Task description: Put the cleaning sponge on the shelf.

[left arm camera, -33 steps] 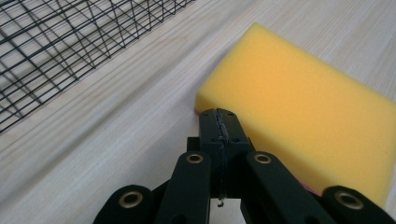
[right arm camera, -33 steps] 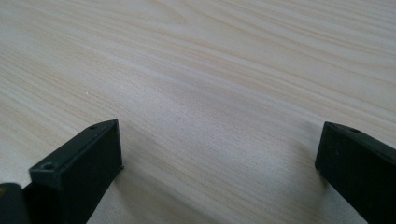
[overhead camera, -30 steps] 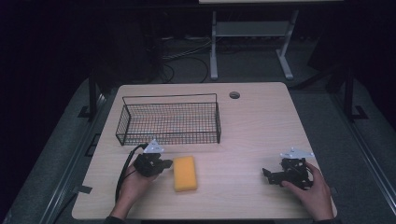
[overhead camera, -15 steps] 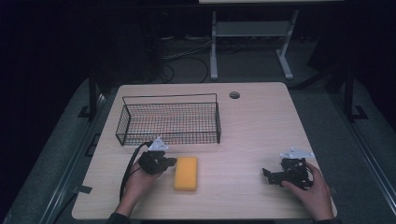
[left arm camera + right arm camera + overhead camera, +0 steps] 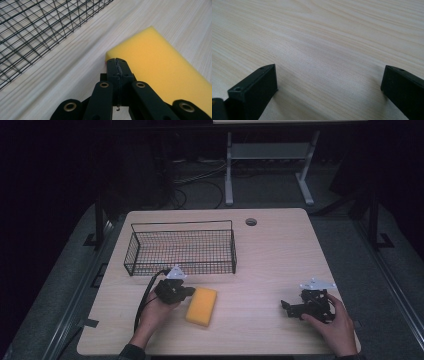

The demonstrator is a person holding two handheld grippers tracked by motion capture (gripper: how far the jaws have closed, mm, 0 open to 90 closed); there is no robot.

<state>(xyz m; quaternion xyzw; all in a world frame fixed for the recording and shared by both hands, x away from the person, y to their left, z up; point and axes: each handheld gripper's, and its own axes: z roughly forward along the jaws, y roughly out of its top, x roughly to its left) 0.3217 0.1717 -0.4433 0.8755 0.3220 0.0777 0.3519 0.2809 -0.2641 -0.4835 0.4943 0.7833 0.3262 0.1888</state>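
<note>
Yellow sponge [image 5: 201,305], black wire-mesh basket [image 5: 181,248], pale wood-grain table [image 5: 280,245], seemingly black tongs [image 5: 117,65].

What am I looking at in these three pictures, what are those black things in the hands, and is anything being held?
A person sits at a wooden table with a hand-held two-jaw gripper in each hand. One picture looks down from above; the other two come from cameras riding on the grippers. On the table lie a yellow sponge and a black wire basket. The left gripper is shut, its tip at the sponge's corner, holding nothing. The right gripper rests apart with its jaws wide open over bare wood.
</note>
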